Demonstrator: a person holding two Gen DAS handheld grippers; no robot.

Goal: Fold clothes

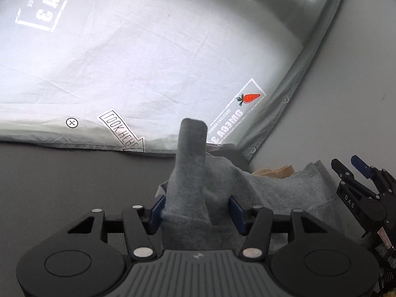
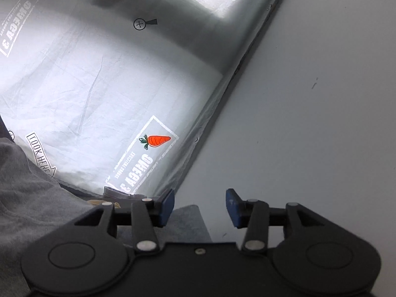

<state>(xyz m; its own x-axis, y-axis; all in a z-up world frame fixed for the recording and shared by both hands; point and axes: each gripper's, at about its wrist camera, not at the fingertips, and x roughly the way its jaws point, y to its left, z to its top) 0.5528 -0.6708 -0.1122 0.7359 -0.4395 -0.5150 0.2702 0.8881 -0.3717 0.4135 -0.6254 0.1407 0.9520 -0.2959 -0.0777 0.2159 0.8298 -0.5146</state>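
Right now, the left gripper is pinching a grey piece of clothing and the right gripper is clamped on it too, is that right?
Not quite. The left gripper does pinch the grey garment, but the right gripper is open, with nothing between its blue fingers. The right wrist view shows this.

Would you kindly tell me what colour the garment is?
Grey garment, clearest in the left wrist view.
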